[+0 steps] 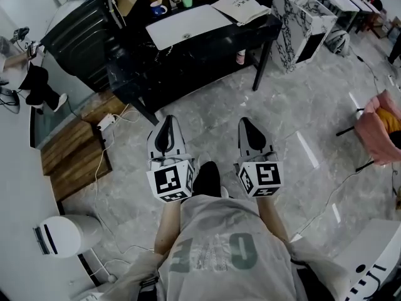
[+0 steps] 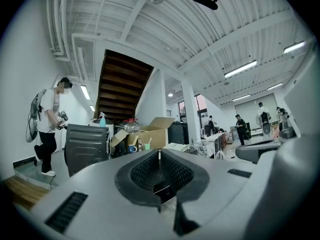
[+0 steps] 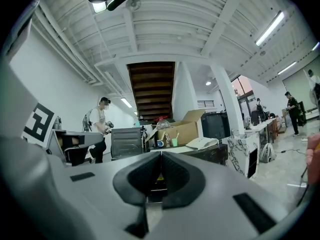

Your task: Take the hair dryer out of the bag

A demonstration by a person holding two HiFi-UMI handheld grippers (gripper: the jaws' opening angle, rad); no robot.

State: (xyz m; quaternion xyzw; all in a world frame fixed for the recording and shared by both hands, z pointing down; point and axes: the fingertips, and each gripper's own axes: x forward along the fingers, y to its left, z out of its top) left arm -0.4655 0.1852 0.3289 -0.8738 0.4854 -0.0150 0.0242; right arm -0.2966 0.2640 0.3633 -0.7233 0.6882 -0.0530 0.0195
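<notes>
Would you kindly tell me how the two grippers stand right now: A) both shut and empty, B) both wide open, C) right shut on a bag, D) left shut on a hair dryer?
A: the pads of the left gripper and of the right gripper meet in their own views, with nothing between them.

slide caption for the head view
Shut and empty, the left tongs and right tongs point toward a black table.

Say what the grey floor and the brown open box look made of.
Grey floor: polished stone or marble-look tile, veined, with streaks of reflected light. Brown open box: likely cardboard, matt, with folded-up flaps.
</notes>
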